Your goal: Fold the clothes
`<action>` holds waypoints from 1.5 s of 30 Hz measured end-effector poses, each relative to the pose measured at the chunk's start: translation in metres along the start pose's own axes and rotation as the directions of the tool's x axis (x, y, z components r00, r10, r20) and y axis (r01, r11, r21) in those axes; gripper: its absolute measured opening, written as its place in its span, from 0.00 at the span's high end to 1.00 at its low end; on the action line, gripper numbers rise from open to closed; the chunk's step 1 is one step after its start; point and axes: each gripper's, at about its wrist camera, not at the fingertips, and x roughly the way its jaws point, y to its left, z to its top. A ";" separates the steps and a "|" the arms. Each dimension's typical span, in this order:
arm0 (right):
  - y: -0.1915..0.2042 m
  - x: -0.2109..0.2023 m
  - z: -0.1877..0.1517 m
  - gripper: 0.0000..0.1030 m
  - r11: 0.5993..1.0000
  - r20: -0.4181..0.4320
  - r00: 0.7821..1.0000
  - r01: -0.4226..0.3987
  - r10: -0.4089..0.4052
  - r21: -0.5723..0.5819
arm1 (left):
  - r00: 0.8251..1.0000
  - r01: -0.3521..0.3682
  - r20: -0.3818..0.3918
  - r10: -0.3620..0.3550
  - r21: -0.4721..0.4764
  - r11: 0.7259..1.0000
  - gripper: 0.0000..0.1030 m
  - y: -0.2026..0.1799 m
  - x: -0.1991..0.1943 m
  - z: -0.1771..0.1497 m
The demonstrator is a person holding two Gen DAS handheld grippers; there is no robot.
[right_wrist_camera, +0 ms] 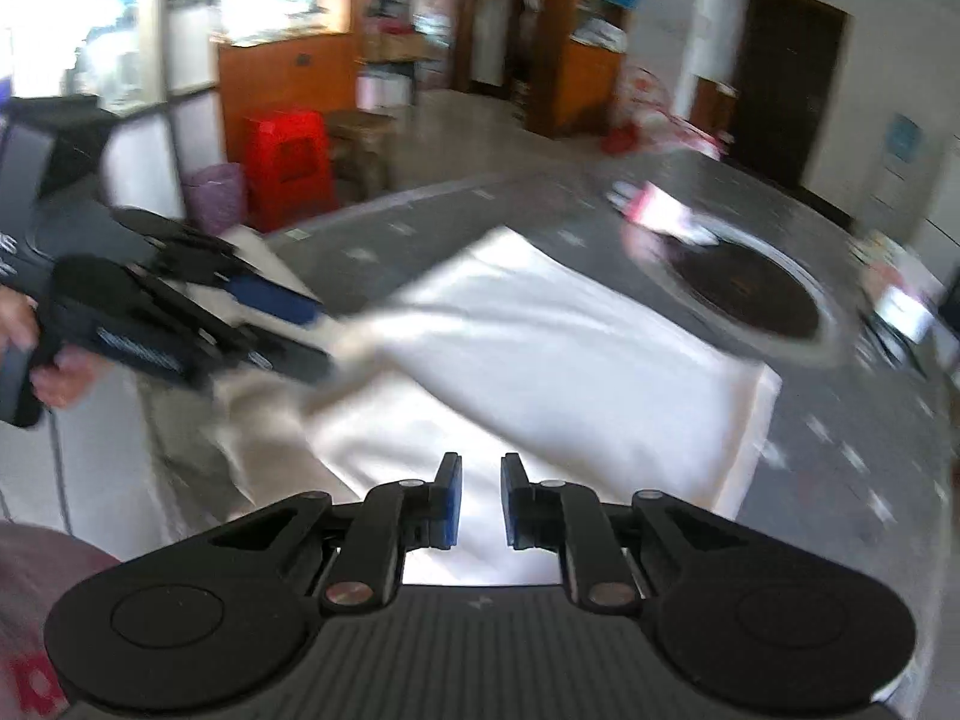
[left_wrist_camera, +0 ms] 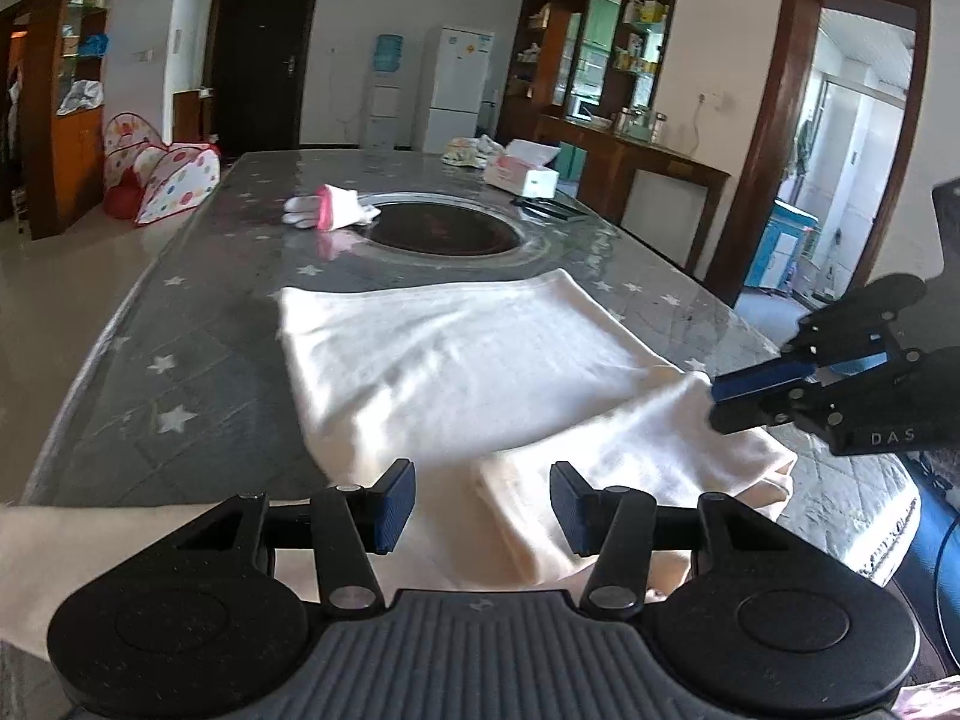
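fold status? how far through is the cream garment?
Done: the cream garment lies flat on the table, a near layer already doubled over. In hand: the right gripper sits at that flap's corner, its jaws slightly apart in its own view with no cloth between them; the left gripper is open over the near edge. Left: remaining folds.

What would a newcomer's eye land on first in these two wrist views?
First, the big cream cloth spread over the near half of the star-patterned table, one side folded into a thicker layer by the near edge. Next, the two black grippers with blue pads: the left gripper hangs open over the cloth's near edge, the right gripper meets its right-hand corner. Behind lies a round dark inset with a pink-and-white glove beside it.
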 end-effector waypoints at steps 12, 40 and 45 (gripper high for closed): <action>-0.044 -0.021 -0.054 0.77 0.986 -0.086 0.992 0.106 -0.095 0.129 | 0.996 -0.021 -0.085 0.024 0.033 0.999 0.50 -0.013 0.038 0.000; -0.044 -0.015 -0.085 0.69 0.973 -0.080 0.993 0.102 -0.087 0.205 | 0.989 -0.080 -0.120 0.084 0.037 0.996 0.79 -0.021 0.051 -0.001; -0.043 -0.013 -0.084 0.69 0.973 -0.076 0.992 0.111 -0.097 0.204 | 0.991 -0.071 -0.110 0.074 0.038 0.997 0.93 -0.026 0.047 0.006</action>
